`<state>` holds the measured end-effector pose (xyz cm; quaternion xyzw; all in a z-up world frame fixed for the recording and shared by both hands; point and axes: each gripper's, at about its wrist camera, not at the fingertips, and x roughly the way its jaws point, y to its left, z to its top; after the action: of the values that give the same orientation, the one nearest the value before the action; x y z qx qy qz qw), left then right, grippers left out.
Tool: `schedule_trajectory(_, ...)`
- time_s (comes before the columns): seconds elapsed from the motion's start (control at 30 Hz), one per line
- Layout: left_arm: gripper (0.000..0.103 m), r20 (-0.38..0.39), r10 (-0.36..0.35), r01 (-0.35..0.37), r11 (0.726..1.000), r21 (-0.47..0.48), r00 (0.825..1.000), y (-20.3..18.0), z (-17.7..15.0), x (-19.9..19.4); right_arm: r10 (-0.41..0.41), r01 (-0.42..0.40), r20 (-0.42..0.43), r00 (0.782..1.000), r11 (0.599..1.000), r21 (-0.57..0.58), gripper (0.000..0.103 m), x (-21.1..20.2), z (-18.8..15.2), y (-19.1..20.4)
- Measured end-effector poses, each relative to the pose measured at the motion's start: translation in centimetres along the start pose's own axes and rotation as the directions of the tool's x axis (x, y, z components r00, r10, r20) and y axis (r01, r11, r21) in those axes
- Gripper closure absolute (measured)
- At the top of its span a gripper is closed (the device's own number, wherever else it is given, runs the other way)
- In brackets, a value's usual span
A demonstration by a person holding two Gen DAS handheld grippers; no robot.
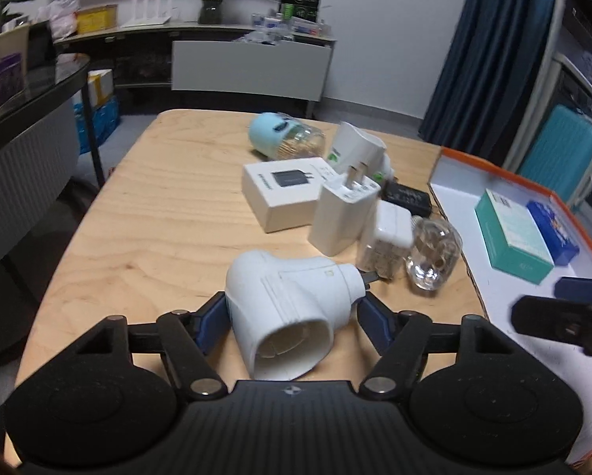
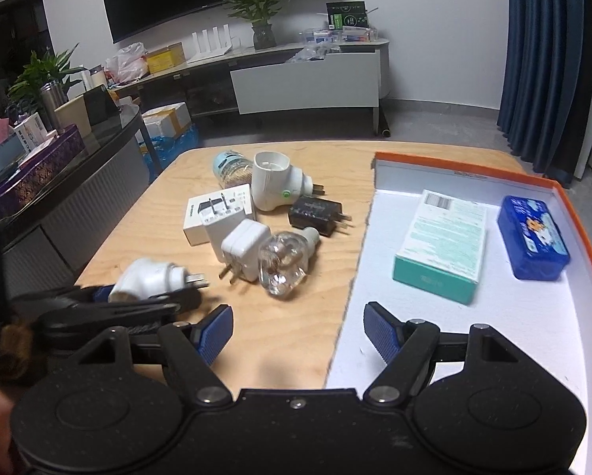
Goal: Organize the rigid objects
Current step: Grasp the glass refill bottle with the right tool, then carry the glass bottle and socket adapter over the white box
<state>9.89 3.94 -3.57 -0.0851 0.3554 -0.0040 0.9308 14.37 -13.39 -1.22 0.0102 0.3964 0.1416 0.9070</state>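
Note:
A white plug-in socket adapter (image 1: 292, 308) lies on the wooden table (image 1: 157, 217), and my left gripper (image 1: 292, 310) is shut on it, a blue pad on each side. The right wrist view shows the same adapter (image 2: 145, 281) low over the table's left side. My right gripper (image 2: 298, 332) is open and holds nothing; it hangs over the near edge of the orange-rimmed white box (image 2: 470, 168). In the box lie a teal carton (image 2: 442, 245) and a blue tin (image 2: 533, 237).
A cluster sits mid-table: a white charger box (image 1: 280, 190), two white chargers (image 1: 343, 213), a black charger (image 1: 407, 198), a clear glass bottle (image 1: 434, 253), another white adapter (image 1: 359, 146) and a blue-capped jar (image 1: 284, 134). A dark counter (image 1: 31, 91) stands left.

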Motion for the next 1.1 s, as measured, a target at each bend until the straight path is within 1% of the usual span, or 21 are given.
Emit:
schedule_trajectory(0.2, 0.031, 0.022, 0.000, 0.001, 1.000, -0.014, 1.000, 0.5, 0.7, -1.0, -0.003, 0.003, -0.032, 0.999, 1.000, -0.004, 0.017, 3.5, 1.9, 1.1)
schedule_trajectory(0.27, 0.031, 0.031, -0.003, 0.003, 1.000, -0.022, 1.000, 0.8, 1.0, -1.3, -0.032, 0.032, -0.043, 0.999, 0.999, -0.019, 0.017, 4.6, 2.4, 1.5)
schedule_trajectory(0.3, 0.031, 0.032, -0.004, 0.005, 1.000, -0.026, 0.999, 0.9, 1.2, -1.4, -0.049, 0.048, -0.049, 0.998, 0.999, -0.025, 0.020, 5.2, 2.6, 1.6)
schedule_trajectory(0.33, 0.031, 0.032, -0.005, 0.006, 1.000, -0.028, 0.999, 1.0, 1.3, -1.4, -0.062, 0.060, -0.055, 0.997, 0.998, -0.026, 0.026, 5.7, 2.9, 1.5)
schedule_trajectory(0.5, 0.031, 0.030, -0.007, 0.008, 1.000, -0.029, 1.000, 1.3, 1.4, -1.4, -0.099, 0.095, -0.093, 0.991, 0.995, -0.037, 0.035, 8.2, 3.6, 1.2)
schedule_trajectory(0.57, 0.031, 0.029, -0.012, 0.014, 0.999, -0.038, 0.999, 1.5, 1.4, -1.3, -0.100, 0.095, -0.106, 0.989, 0.994, -0.044, 0.043, 9.0, 3.7, 1.2)
schedule_trajectory(0.63, 0.031, 0.028, -0.014, 0.016, 0.999, -0.046, 0.999, 1.7, 1.5, -1.2, -0.094, 0.090, -0.122, 0.988, 0.995, -0.037, 0.058, 9.8, 3.7, 1.1)
schedule_trajectory(0.67, 0.031, 0.029, -0.013, 0.014, 0.999, -0.049, 0.999, 1.7, 1.6, -1.2, -0.087, 0.084, -0.121, 0.989, 0.996, -0.032, 0.063, 10.0, 3.7, 1.1)
schedule_trajectory(0.7, 0.031, 0.029, -0.014, 0.015, 0.999, -0.051, 0.999, 1.7, 1.6, -1.2, -0.086, 0.083, -0.114, 0.990, 0.996, -0.031, 0.066, 10.0, 3.6, 1.0)
schedule_trajectory(0.83, 0.031, 0.031, -0.016, 0.018, 0.998, -0.054, 0.999, 1.5, 1.7, -1.3, -0.071, 0.069, -0.100, 0.992, 0.997, -0.021, 0.066, 8.9, 3.3, 1.1)
schedule_trajectory(1.0, 0.031, 0.038, -0.010, 0.012, 0.998, -0.059, 0.999, 1.0, 2.0, -1.8, -0.056, 0.053, -0.046, 0.997, 0.997, -0.064, 0.066, 5.7, 2.7, 1.7)
schedule_trajectory(1.1, 0.031, 0.045, -0.008, 0.011, 0.998, -0.066, 0.999, 0.7, 2.3, -2.2, -0.039, 0.039, -0.008, 0.999, 0.997, -0.068, 0.066, 3.5, 2.6, 1.7)
